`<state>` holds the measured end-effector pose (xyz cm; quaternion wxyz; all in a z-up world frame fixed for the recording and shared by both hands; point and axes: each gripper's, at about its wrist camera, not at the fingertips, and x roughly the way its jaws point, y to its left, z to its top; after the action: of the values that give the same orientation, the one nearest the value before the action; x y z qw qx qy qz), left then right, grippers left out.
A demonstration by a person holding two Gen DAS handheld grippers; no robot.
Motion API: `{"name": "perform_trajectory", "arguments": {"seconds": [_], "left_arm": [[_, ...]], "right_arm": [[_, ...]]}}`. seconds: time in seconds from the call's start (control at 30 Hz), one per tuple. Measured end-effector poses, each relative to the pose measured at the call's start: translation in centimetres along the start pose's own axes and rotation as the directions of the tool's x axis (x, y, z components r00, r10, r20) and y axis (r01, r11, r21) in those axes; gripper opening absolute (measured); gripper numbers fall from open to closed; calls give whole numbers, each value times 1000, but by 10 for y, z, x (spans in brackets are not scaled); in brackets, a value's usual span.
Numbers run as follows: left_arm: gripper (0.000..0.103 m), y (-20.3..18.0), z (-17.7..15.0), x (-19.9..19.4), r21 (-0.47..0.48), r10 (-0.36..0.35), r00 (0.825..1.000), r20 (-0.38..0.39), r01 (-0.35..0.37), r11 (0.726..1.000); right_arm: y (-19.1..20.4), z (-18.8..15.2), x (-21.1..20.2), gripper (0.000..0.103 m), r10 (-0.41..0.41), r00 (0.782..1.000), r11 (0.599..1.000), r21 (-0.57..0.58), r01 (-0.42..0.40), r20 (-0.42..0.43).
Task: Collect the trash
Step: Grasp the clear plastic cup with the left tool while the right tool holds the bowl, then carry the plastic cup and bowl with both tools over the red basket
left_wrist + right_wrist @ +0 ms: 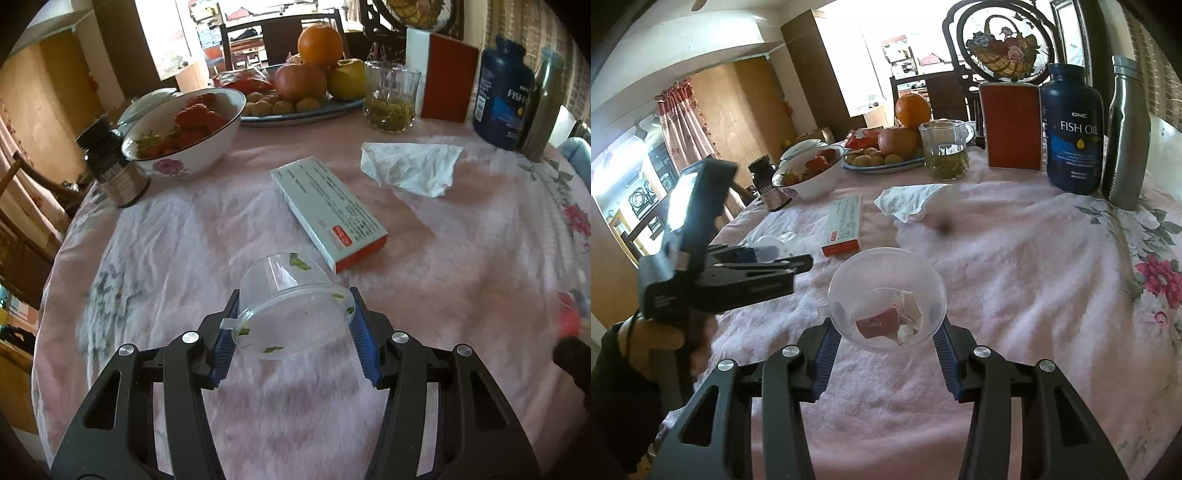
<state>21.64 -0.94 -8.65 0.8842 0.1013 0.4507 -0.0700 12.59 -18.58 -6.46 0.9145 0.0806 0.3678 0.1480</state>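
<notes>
Here: clear plastic cup (291, 310) — green leaf flecks inside, tipped.

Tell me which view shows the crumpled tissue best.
The left wrist view: the crumpled tissue lies whole and unobstructed beyond the flat box. The right wrist view shows it smaller, farther off and blending into the tablecloth.

This is a home dining room. A round table (1015, 258) wears a flowery pink cloth. At twelve o'clock sit a fruit plate (886, 164) and strawberry bowl (812, 177). Curtains (683, 122) hang at ten o'clock.
</notes>
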Motion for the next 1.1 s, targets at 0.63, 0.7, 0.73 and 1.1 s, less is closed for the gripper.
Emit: {"name": "perform_trajectory", "arguments": {"seconds": [0.63,0.7,0.73,1.1], "left_arm": [[55,31,-95,-113,-87,24,996,90,-16,996],[55,35,-106,-125,-101,39,994,98,-29,994],[55,38,-113,-132,-115,42,994,103,-30,993],[55,60,-181,-185,-244,90,984,156,-50,968]], "right_arm": [[26,-4,-8,48,-22,1000,997,-69,23,16],[41,-9,-18,48,-20,999,994,-103,22,28],[46,-11,-22,48,-17,999,993,-112,20,30],[129,-58,-69,48,67,998,967,-250,-60,21]]}}
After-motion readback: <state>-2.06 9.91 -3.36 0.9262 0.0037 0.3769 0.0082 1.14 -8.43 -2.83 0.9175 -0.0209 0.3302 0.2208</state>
